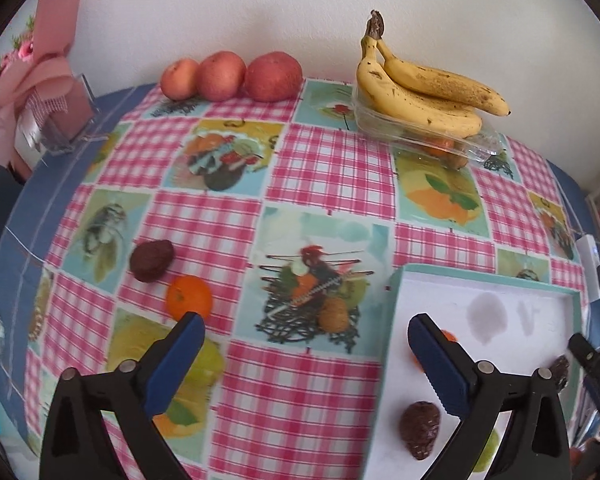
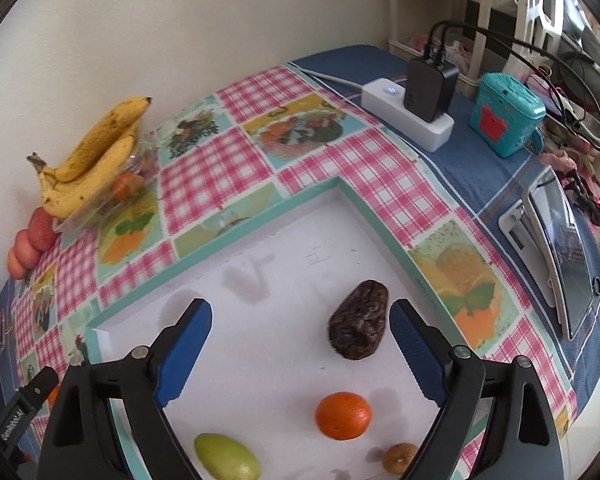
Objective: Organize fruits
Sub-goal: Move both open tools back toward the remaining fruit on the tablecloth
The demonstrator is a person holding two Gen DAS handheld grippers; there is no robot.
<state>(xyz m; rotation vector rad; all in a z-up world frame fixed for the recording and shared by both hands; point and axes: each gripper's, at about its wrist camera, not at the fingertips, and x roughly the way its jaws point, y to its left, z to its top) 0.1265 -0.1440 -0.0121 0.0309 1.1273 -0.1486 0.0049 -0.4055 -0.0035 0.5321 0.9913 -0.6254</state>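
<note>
In the left wrist view, my left gripper (image 1: 304, 332) is open over the checked tablecloth. An orange (image 1: 189, 297) lies just beyond its left finger, and a dark avocado (image 1: 152, 260) lies behind that. A white tray with a teal rim (image 1: 480, 276) to the right holds another dark avocado (image 1: 420, 434). My right gripper (image 2: 300, 316) hangs open above the tray (image 2: 260, 240), empty. Between and ahead of its fingers lie an avocado (image 2: 358, 326), an orange (image 2: 343, 415), a green fruit (image 2: 226, 456) and a small brown fruit (image 2: 400, 458).
Three reddish fruits (image 1: 221, 75) line the wall. Bananas (image 1: 420, 88) rest on a clear plastic box (image 1: 384, 126). A pink gift bouquet (image 1: 40, 92) stands far left. A power strip with charger (image 2: 408, 114), a teal box (image 2: 508, 114) and a tablet (image 2: 560, 256) sit right of the tray.
</note>
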